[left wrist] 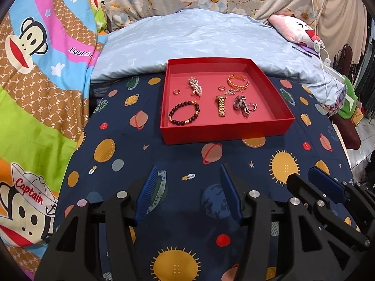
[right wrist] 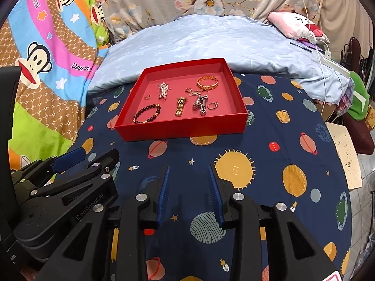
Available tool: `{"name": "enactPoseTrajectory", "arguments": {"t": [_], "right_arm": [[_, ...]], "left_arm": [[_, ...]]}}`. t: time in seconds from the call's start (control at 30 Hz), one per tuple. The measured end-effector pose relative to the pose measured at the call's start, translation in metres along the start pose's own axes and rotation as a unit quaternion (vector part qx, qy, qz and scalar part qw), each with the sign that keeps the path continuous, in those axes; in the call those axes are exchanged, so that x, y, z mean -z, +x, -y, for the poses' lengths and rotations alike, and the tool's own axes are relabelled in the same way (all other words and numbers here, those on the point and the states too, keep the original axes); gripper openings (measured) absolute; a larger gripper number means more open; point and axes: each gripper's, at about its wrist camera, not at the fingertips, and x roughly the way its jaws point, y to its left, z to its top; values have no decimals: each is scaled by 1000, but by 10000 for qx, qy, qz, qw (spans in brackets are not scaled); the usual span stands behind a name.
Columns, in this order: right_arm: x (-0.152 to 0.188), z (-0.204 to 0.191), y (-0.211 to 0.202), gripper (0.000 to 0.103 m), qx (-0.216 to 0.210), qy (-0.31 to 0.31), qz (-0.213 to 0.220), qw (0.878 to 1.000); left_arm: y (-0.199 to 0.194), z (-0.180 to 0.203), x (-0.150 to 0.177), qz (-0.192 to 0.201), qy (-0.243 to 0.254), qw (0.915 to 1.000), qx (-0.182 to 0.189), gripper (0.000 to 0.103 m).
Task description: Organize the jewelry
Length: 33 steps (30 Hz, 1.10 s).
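A red tray (left wrist: 225, 132) (right wrist: 180, 131) sits on the space-print cloth and holds jewelry: a dark bead bracelet (left wrist: 184, 113) (right wrist: 147, 113), a gold watch band (left wrist: 221, 108) (right wrist: 180, 106), a gold bangle (left wrist: 238, 81) (right wrist: 207, 82), a pearl brooch (left wrist: 195, 86) (right wrist: 163, 90), a silver piece (left wrist: 241, 103) (right wrist: 201, 103) and small rings (left wrist: 177, 91). My left gripper (left wrist: 188, 167) is open and empty, short of the tray. My right gripper (right wrist: 188, 167) is open and empty, to the right of the left one; it also shows in the left wrist view (left wrist: 302, 173).
The navy cloth (left wrist: 281, 168) covers a round surface. A light blue quilt (left wrist: 199, 37) lies behind the tray. A cartoon monkey blanket (left wrist: 35, 70) is on the left. A pink pillow (left wrist: 293, 29) and white cables (left wrist: 321, 46) are at the back right.
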Motion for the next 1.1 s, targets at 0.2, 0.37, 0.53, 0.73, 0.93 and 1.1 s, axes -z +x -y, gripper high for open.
{"name": "enactPoseTrajectory", "arguments": {"t": [0.2, 0.37, 0.53, 0.73, 0.93, 1.1], "right_arm": [[4, -1, -2, 39, 155, 38, 33, 9999], [5, 2, -3, 49, 248, 112, 67, 9996], [6, 5, -5, 57, 385, 139, 141, 9991], [9, 9, -6, 64, 487, 235, 192, 9984], [11, 10, -6, 66, 523, 302, 191, 9980], [13, 10, -6, 67, 531, 326, 189, 9979]], "left_arm": [[-2, -2, 3, 41, -36, 9998, -193, 61], [-3, -7, 4, 62, -148, 9994, -294, 69], [-3, -11, 5, 72, -198, 9992, -352, 77], [-4, -13, 7, 88, -213, 9988, -426, 83], [-4, -14, 10, 74, -215, 9984, -517, 87], [-4, -15, 11, 54, -238, 9982, -551, 88]]}}
